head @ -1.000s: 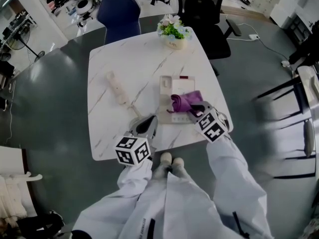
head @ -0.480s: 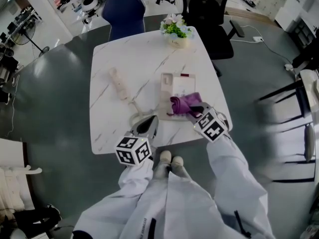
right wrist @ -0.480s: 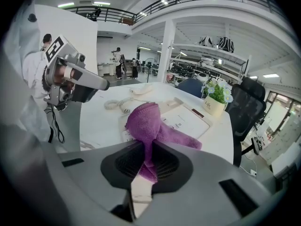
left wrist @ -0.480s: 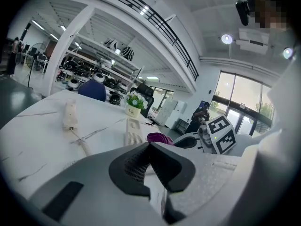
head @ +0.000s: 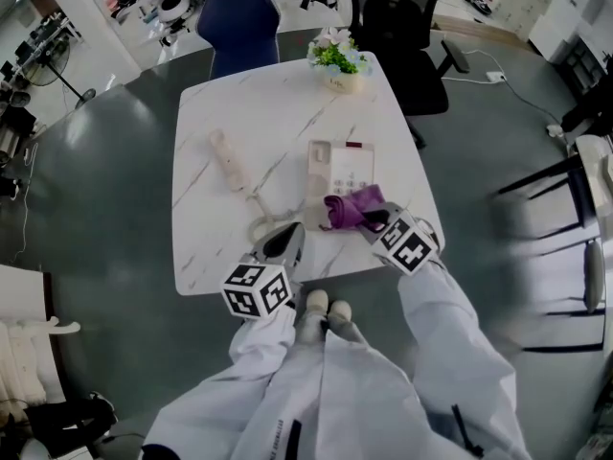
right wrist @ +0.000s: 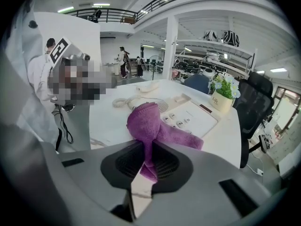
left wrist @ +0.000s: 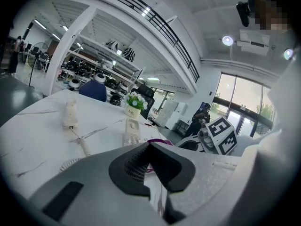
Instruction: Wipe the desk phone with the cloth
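The white desk phone (head: 340, 168) lies in the middle of the marble table (head: 206, 247), keypad showing. Its handset (head: 227, 159) rests off the base to the left, joined by a coiled cord (head: 261, 220). My right gripper (head: 372, 220) is shut on a purple cloth (head: 349, 207), which droops over the phone's near edge. In the right gripper view the cloth (right wrist: 149, 121) rises from between my right gripper's (right wrist: 146, 161) jaws in front of the phone (right wrist: 190, 117). My left gripper (head: 283, 240) is shut with nothing in it, near the cord. The left gripper view shows the left gripper (left wrist: 153, 164) and the phone (left wrist: 133, 132) beyond.
A small flower pot (head: 335, 60) stands at the table's far edge. A blue chair (head: 237, 27) and a black office chair (head: 397, 36) sit behind the table. The person's shoes (head: 322, 306) show just below the near edge. Grey floor surrounds the table.
My right gripper has drawn the purple cloth back across the phone toward the near edge, uncovering the keypad. The left gripper has stayed in place.
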Action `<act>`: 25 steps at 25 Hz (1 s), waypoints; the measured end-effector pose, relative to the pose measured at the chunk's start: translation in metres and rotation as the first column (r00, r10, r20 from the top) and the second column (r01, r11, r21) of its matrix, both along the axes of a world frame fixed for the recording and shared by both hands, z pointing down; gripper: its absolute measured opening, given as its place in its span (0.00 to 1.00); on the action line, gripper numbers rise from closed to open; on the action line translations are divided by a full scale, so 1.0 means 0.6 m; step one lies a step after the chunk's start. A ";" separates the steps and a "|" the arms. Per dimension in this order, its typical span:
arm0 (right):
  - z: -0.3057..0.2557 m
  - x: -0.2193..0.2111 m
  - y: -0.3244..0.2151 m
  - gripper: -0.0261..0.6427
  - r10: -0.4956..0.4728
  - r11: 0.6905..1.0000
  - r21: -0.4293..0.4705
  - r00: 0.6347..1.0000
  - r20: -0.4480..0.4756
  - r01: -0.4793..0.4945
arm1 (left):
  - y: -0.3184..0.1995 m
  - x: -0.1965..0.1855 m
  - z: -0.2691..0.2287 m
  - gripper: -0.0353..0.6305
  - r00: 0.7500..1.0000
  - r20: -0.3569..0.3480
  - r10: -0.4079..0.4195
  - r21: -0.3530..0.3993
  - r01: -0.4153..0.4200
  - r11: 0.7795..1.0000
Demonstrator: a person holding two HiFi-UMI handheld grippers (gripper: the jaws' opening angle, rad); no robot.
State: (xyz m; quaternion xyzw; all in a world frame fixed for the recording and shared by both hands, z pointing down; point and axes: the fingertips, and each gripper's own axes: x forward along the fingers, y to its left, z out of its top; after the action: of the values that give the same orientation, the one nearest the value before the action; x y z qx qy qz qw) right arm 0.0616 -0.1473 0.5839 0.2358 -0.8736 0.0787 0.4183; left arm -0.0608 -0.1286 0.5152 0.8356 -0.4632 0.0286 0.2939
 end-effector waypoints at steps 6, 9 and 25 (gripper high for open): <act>0.002 0.000 0.010 0.09 -0.007 1.000 -0.031 1.000 0.006 0.007 | -0.007 0.003 0.000 0.05 1.000 -0.006 -0.002 -0.002 0.002 1.000; 0.002 -0.002 0.020 0.09 -0.020 0.999 -0.047 1.000 0.007 0.020 | -0.009 0.006 -0.003 0.05 1.000 -0.008 0.002 -0.001 -0.002 1.000; -0.002 -0.008 0.038 0.09 -0.013 0.990 -0.139 0.996 0.092 0.026 | -0.033 -0.001 -0.012 0.05 1.000 -0.004 0.013 0.018 -0.013 1.000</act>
State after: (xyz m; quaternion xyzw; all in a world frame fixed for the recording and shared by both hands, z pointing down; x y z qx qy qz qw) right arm 0.0570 -0.1244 0.5826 0.1936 -0.8864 0.1464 0.3942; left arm -0.0612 -0.1481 0.5082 0.8412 -0.4576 0.0244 0.2871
